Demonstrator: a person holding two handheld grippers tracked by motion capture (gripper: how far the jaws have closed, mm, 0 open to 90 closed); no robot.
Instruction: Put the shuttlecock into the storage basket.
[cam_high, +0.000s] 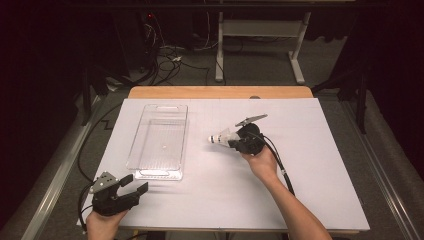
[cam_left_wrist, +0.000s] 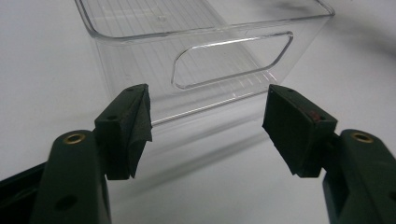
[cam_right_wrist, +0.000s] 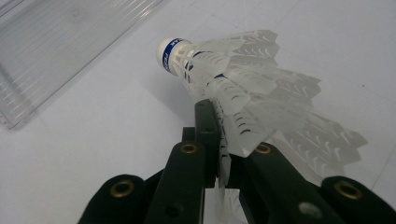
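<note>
1. The left gripper (cam_high: 134, 187) sits low at the near left of the table, its jaws spread wide with nothing between them.
2. The left hand (cam_high: 102, 222) grasps it from behind.
3. The right gripper (cam_high: 233, 141) points leftward, jaws clamped tight.
4. The right hand (cam_high: 260, 160) holds it from below, with the forearm stretching in diagonally from the bottom edge.

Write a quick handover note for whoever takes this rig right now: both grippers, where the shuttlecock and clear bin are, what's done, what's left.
Right gripper: shut on the shuttlecock, pinching its feathers, cork toward the clear bin.
Left gripper: open, holding nothing, by the bin's near end.
Done: shuttlecock gripped.
Left: probably place it in the bin, which looks empty, then release.
</note>
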